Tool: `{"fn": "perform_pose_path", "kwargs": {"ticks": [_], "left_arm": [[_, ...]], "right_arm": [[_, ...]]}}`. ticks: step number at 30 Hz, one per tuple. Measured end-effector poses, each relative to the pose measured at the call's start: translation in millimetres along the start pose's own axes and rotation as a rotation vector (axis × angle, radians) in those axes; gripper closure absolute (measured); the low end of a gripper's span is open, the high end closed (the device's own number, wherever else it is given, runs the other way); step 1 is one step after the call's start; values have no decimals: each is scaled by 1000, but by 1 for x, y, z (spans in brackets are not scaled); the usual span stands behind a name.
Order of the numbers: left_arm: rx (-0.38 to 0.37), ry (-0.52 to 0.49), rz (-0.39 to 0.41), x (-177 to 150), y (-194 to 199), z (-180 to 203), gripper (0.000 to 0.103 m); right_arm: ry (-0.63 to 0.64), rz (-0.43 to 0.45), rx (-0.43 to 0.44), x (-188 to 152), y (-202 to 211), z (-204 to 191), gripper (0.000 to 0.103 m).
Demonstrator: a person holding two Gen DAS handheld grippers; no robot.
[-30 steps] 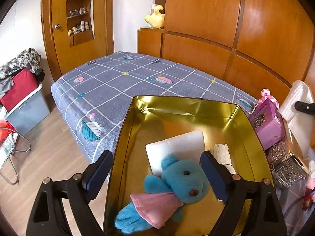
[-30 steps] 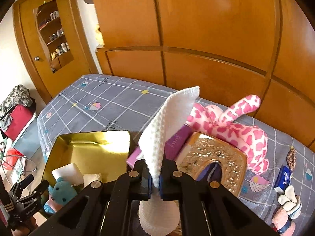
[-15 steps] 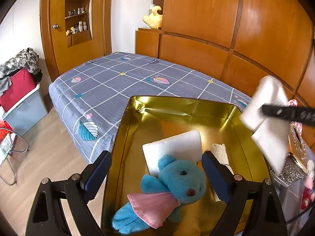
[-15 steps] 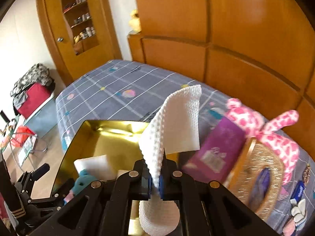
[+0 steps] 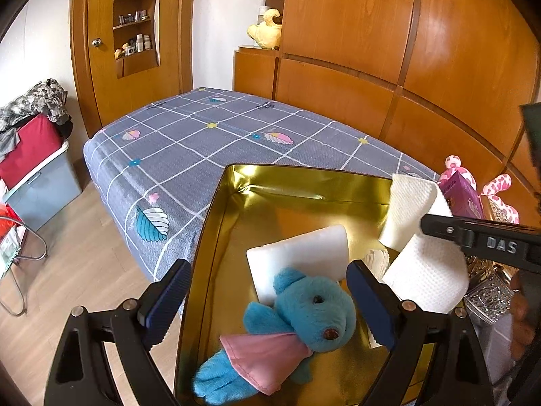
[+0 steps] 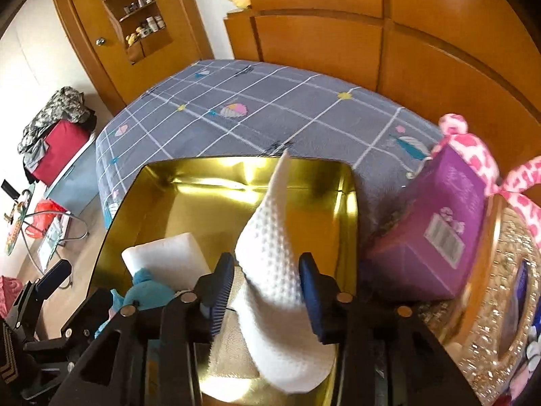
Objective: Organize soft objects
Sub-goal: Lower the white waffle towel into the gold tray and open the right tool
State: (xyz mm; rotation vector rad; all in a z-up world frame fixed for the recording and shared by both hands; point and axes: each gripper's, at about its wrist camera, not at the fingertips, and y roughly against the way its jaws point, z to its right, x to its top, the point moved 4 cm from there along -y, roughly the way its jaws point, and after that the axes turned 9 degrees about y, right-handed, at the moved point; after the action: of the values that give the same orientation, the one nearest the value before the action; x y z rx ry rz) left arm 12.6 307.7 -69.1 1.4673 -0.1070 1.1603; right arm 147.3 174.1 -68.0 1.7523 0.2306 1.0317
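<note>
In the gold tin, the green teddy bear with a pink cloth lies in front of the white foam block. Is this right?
Not quite: the teddy bear is blue, not green. The left wrist view shows it with its pink cloth, lying in front of the white foam block in the gold tin.

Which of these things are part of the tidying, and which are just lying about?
In the job:
gold tin
blue teddy
white foam block
white cloth, between the opening right tongs

Lying about:
purple box
pink spotted plush
storage bin
</note>
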Motion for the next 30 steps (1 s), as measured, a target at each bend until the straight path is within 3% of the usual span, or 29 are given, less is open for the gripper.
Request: {"fn": "perform_pose_path", "kwargs": {"ticks": [4, 8, 11, 13, 16, 18, 21, 25, 27, 30], "left_arm": [[-1, -1, 6, 1, 1, 0, 10], [-3, 9, 4, 2, 1, -2, 10], [-4, 11, 2, 2, 1, -1, 10], [-4, 9, 2, 2, 1, -1, 10], [0, 8, 5, 3, 2, -1, 8], [-4, 17, 9, 3, 3, -3, 8], [5, 18, 19, 6, 4, -5, 8], [8, 32, 24, 8, 4, -8, 8], [15, 34, 25, 9, 4, -9, 5], [7, 29, 21, 8, 5, -7, 5]], "right_arm": [[45, 48, -37, -4, 17, -6, 56], [89, 71, -9, -13, 27, -17, 45], [68, 81, 73, -22, 29, -20, 45], [43, 53, 196, -29, 23, -23, 45], [65, 18, 226, -33, 7, -29, 45], [72, -22, 201, -35, -11, -30, 45], [104, -57, 77, -34, -29, -28, 45], [157, -8, -54, -23, -25, -26, 45], [150, 21, -59, -19, -16, -23, 45], [92, 66, -1, -16, 2, -18, 42]]}}
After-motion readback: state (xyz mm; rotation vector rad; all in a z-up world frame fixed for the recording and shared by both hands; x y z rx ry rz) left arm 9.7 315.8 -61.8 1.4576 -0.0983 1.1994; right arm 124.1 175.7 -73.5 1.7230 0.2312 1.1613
